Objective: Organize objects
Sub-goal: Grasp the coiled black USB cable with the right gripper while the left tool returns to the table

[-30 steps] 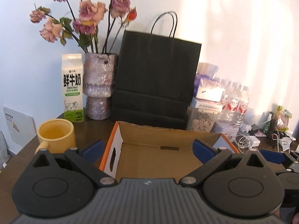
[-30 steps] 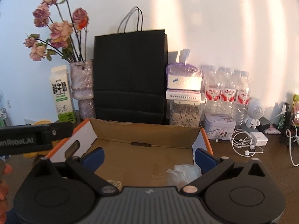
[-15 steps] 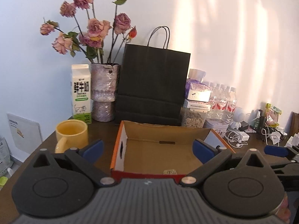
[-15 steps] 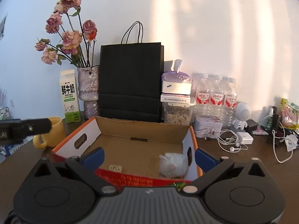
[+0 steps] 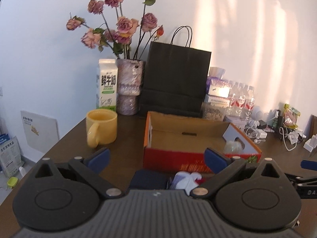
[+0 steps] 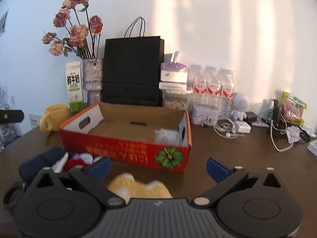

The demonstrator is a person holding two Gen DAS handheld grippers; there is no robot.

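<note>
An open red cardboard box (image 5: 178, 158) (image 6: 126, 148) sits mid-table with a white crumpled item (image 6: 166, 135) (image 5: 233, 146) in its right end. In front of it lie a dark navy item (image 5: 147, 179) (image 6: 42, 159), a red and white item (image 6: 79, 158) (image 5: 187, 179) and a yellow knitted item (image 6: 138, 188). My left gripper (image 5: 156, 156) is open, above the navy item. My right gripper (image 6: 158, 165) is open, above the yellow item. Both are empty.
A yellow mug (image 5: 102, 128), milk carton (image 5: 107, 83), vase of dried roses (image 5: 128, 87) and black paper bag (image 5: 174, 79) stand behind the box. Water bottles (image 6: 212, 91), a tin (image 6: 205, 115), cables (image 6: 227, 129) and chargers fill the right side.
Both grippers have pulled back and up from the box, which now looks farther away. The loose items in front of the box have come into view.
</note>
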